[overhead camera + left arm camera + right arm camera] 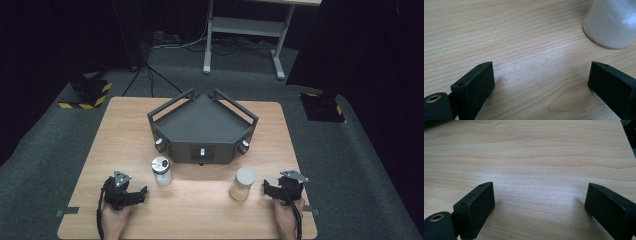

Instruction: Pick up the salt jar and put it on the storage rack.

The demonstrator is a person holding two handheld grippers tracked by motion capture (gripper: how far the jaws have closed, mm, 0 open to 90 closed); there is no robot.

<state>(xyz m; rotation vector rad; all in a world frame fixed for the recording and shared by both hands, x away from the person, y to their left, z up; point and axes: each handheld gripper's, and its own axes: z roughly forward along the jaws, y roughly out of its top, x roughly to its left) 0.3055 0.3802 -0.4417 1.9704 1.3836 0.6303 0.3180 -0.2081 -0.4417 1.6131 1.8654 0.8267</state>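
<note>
Dark room around us, grey carpet floor, pale wood tabletop (200, 210) in the middle. We work left to right.

Left tool (142, 192) sits low near the tabletop's front left corner, our left hand (114, 217) behind it. In the left gripper view its jaws stand wide apart over bare wood, nothing between them.

Just right of it stands a clear jar with a silver lid (161, 170), upright, apart from the tool. We see its frosted base at the upper right of the left gripper view (610, 23).

Behind the jar, mid-tabletop, sits a dark grey angular tray (202, 125) with raised rails and knobs on its front faces.

Right of centre, in front of the tray, stands a jar with a pale lid and yellowish contents (242, 184), upright.

Right tool (266, 189) is just beside that jar, not touching as far as we can tell, our right hand (287, 217) behind it. Right gripper view shows its jaws wide apart, bare wood between.
</note>
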